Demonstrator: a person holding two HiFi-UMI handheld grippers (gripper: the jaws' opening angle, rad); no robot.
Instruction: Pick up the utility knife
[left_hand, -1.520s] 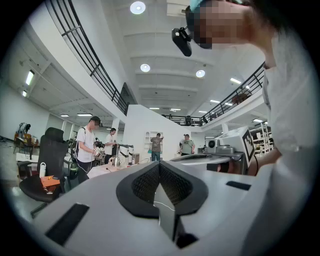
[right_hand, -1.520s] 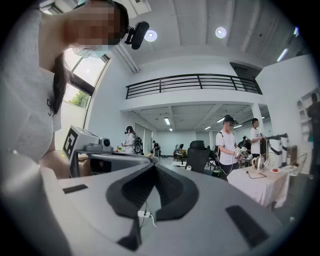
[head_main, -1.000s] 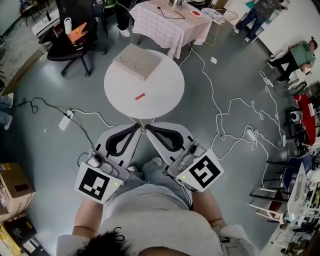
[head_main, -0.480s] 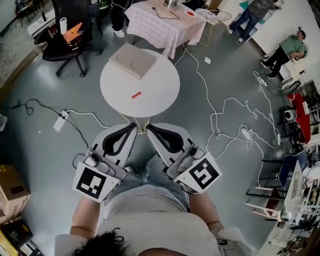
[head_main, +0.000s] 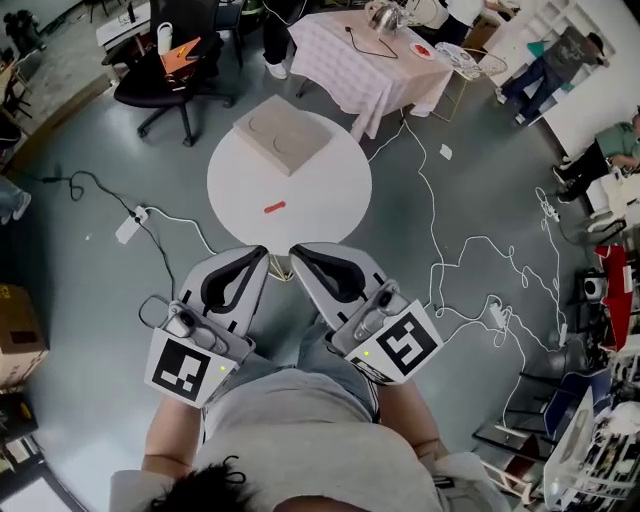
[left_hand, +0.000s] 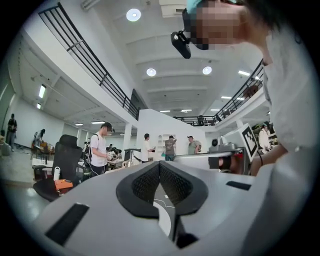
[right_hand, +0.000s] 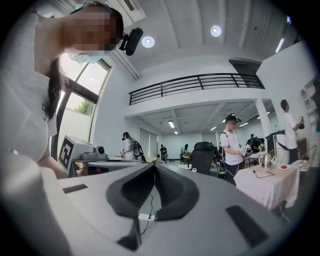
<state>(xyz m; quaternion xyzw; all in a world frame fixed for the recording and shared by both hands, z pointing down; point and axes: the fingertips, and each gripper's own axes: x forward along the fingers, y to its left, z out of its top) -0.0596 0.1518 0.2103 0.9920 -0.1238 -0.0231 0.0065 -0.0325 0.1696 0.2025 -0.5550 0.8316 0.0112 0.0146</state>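
The utility knife (head_main: 274, 207), small and red, lies on the round white table (head_main: 330, 205), just left of its middle. My left gripper (head_main: 262, 252) and right gripper (head_main: 296, 252) are held side by side near the table's front edge, short of the knife. Both are shut with nothing in them. In the left gripper view the jaws of the left gripper (left_hand: 160, 164) meet at their tips and point out across the room. The right gripper (right_hand: 153, 165) looks the same in its own view. Neither gripper view shows the knife.
A flat beige box (head_main: 283, 132) sits at the table's far edge. Beyond it stand a black office chair (head_main: 175, 75) and a table with a checked cloth (head_main: 365, 55). White cables (head_main: 440, 250) and a power strip (head_main: 131, 225) trail over the grey floor. People stand far right.
The head view has shifted a little, so the table sits slightly nearer in the picture. Both grippers stay shut and side by side. The knife has not moved on the table.
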